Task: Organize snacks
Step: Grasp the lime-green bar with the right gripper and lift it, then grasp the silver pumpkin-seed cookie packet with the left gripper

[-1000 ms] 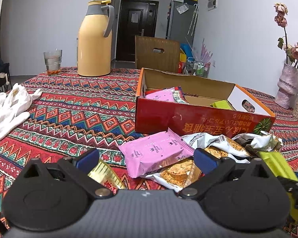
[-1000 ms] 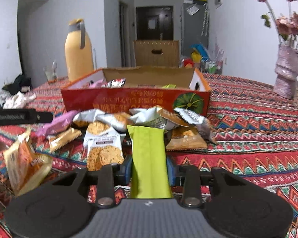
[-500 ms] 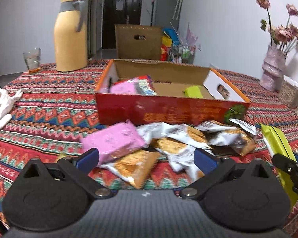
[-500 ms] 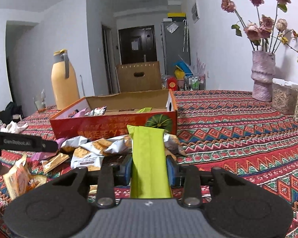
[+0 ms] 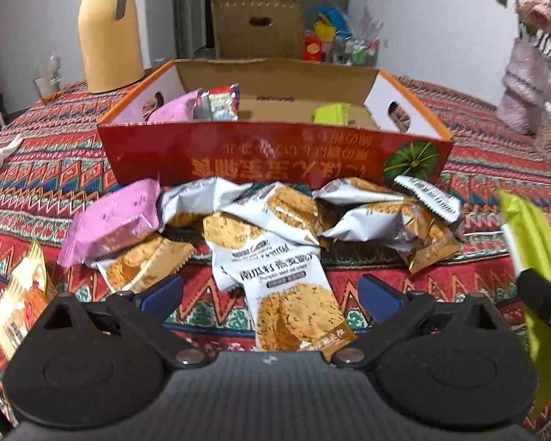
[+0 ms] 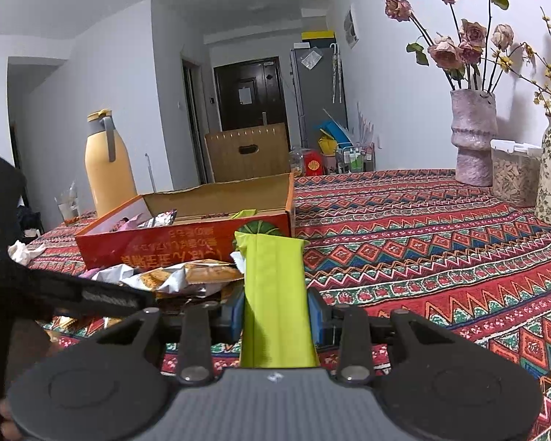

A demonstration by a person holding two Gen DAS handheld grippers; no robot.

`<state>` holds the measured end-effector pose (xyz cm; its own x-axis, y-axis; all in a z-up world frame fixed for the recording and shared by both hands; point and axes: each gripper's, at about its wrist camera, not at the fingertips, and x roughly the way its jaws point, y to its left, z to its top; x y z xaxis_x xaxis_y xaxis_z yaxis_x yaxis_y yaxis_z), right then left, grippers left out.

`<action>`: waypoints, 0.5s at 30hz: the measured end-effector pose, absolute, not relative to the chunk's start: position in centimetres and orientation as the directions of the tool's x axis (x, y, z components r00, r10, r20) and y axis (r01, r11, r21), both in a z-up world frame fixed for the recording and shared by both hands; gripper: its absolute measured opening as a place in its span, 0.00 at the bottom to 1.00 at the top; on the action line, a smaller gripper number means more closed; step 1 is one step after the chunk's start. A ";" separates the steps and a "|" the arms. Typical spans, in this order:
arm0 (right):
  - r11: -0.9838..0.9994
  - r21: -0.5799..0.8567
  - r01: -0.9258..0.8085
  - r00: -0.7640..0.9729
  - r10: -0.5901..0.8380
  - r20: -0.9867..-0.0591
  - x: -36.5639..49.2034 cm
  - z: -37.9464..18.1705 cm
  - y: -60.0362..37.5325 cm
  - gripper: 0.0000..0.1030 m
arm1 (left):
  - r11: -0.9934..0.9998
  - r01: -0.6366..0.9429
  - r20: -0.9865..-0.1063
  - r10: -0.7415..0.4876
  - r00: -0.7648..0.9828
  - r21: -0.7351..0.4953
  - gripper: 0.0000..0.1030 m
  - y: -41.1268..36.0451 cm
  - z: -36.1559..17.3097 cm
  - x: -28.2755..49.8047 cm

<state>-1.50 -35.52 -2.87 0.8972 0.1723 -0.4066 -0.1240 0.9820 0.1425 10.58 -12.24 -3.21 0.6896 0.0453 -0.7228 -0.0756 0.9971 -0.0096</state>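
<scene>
Dim domestic room with a patterned table and a hallway behind

Ahead of the grippers, a red zigzag tablecloth (image 6: 440,242) covers the table; far left stands a yellow thermos (image 6: 108,165), far right a pink vase (image 6: 473,136) of dried roses against the white wall (image 6: 393,73). Beyond are a wooden chair back (image 6: 247,149), a dark door (image 6: 251,93) and a grey fridge (image 6: 317,88).

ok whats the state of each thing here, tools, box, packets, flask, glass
left tool: open, holding nothing, over a cookie packet
right tool: shut on green packet
red box: open-topped, a few packets inside
cookie packets: sealed, heaped on the tablecloth in front of the box
pink packet: sealed, beside the heap
yellow flask: upright, lid on
glass: upright
</scene>
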 end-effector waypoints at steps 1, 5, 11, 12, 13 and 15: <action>0.981 0.146 -0.126 0.897 0.175 -0.405 -1.4 -3.0 -35.7 0.33 | 0.996 -0.091 -0.729 0.061 0.682 -0.003 1.00 -12.4 -3.5 10.7; 0.978 0.160 -0.134 0.896 0.189 -0.401 -1.2 -3.3 -35.9 0.33 | 0.993 -0.121 -0.744 0.089 0.662 0.011 0.99 -12.8 -4.1 11.0; 0.977 0.168 -0.135 0.897 0.192 -0.397 -1.1 -3.4 -36.0 0.33 | 0.993 -0.117 -0.747 0.082 0.659 0.006 0.76 -12.9 -4.2 10.6; 0.976 0.168 -0.135 0.897 0.193 -0.397 -1.2 -3.4 -36.0 0.33 | 0.993 -0.114 -0.747 0.078 0.661 0.002 0.70 -12.9 -4.1 10.5; 0.976 0.169 -0.135 0.897 0.193 -0.397 -1.2 -3.4 -35.9 0.33 | 0.994 -0.111 -0.746 0.073 0.662 -0.002 0.64 -12.9 -4.0 10.3; 0.976 0.167 -0.136 0.897 0.193 -0.397 -1.4 -3.4 -35.8 0.33 | 0.994 -0.106 -0.744 0.065 0.665 -0.008 0.55 -12.7 -3.8 10.1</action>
<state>-1.37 -35.81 -3.37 0.8970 0.1933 -0.3974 -0.1362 0.9764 0.1675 10.14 -12.66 -3.81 0.6650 0.0650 -0.7440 -0.1064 0.9943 -0.0082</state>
